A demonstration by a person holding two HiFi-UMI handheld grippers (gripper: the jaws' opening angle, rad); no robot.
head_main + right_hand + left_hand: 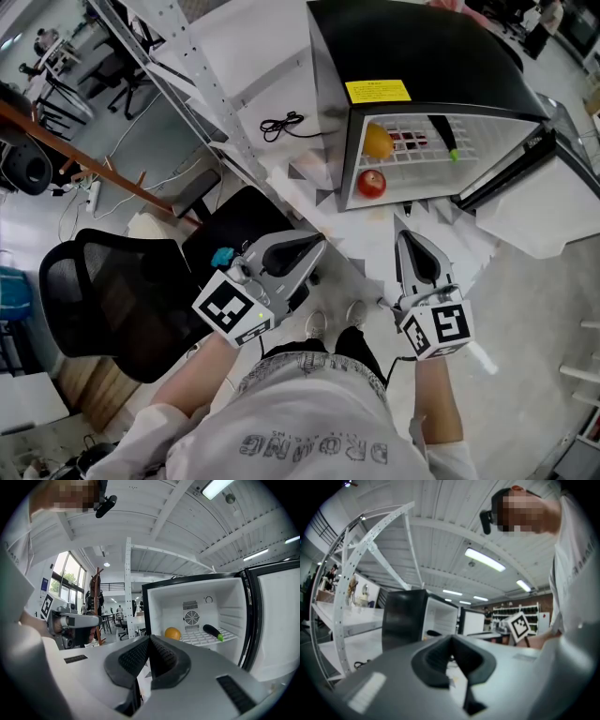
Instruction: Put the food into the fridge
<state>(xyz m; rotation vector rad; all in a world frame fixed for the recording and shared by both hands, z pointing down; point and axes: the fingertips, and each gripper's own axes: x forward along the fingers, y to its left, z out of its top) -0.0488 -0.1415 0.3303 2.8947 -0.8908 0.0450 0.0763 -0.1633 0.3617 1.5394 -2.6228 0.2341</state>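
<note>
A black mini fridge [422,47] stands with its door [511,169] swung open to the right. On its wire shelf lie an orange [378,141] and a dark eggplant [442,136]; a red apple [371,183] sits on the level below. In the right gripper view the orange [172,633] and eggplant [213,632] show inside the white interior [197,613]; the apple is hidden. My right gripper [401,234] [149,639] is shut and empty, a short way in front of the fridge. My left gripper [317,246] [451,638] is shut with nothing in it, left of the fridge.
A black mesh office chair [112,300] stands at the lower left. A black cable [281,124] lies on the white table [253,56] beside the fridge. A perforated metal rack frame [187,56] runs along the table's left. The open door [276,620] bounds the right side.
</note>
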